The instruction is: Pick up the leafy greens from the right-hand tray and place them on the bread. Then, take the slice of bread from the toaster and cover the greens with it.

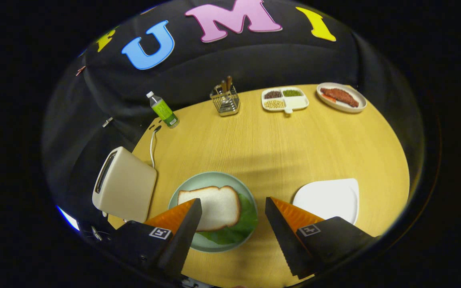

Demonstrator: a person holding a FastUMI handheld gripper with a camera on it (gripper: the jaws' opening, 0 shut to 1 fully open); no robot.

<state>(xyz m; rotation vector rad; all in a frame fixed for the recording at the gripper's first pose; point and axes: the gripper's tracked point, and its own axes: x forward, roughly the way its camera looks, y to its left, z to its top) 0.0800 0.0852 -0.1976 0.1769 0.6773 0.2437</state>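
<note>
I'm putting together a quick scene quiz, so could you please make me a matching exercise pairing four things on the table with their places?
Things:
1. bread slice
2. toaster
3. white tray
4. bottle

Places:
A. at the table's far corner, beyond the toaster
B. on the greens, on the green plate
C. beside the plate, at the table's edge
D. just ahead of one finger, bare

Pairs: 1-B, 2-C, 3-D, 4-A

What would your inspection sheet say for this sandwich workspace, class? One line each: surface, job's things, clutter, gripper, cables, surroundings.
Surface: wooden table.
Job's things: bread slice over leafy greens on green plate; white tray bare; toaster left of plate.
Clutter: bottle, utensil holder, divided dish, meat plate.
Gripper: gripper open, fingers apart above the plate, holding nothing.
Cables: white cord behind toaster.
Surroundings: black cloth wall.
</note>
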